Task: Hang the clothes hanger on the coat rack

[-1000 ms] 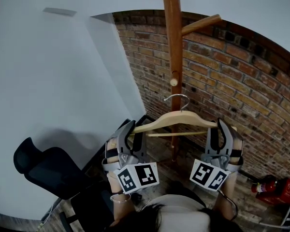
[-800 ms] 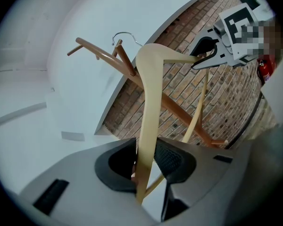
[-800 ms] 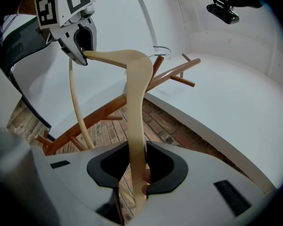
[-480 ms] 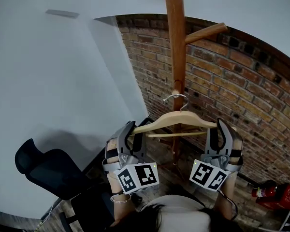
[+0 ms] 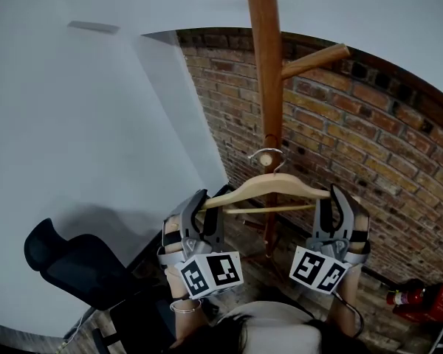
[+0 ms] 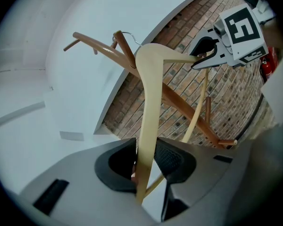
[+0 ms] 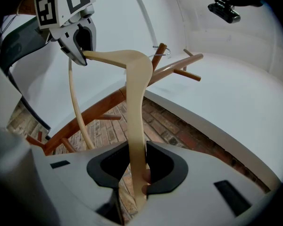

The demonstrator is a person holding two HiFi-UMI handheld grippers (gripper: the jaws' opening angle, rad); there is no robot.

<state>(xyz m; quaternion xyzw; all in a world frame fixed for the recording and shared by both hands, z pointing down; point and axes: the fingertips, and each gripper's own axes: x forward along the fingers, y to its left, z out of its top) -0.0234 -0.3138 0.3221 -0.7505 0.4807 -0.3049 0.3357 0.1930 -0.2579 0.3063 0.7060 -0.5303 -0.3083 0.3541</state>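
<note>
Across my jaws runs the pale wooden clothes hanger (image 5: 269, 187): left gripper (image 5: 205, 206) and right gripper (image 5: 332, 202) each clamp one end, facing the brown wooden coat rack (image 5: 264, 65).

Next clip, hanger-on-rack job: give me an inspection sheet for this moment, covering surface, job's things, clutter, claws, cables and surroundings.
Surface: no table in view; only dim floor below.
Job's things: wooden hanger held level in front of the coat rack; its metal hook is at a short peg, but I cannot tell whether it rests on it.
Clutter: black chair; red fire extinguisher.
Claws: left claw shut on the hanger's left end, right claw shut on its right end.
Cables: thin dark loop by the right wrist, perhaps a cable.
Surroundings: brick wall; white wall.
</note>
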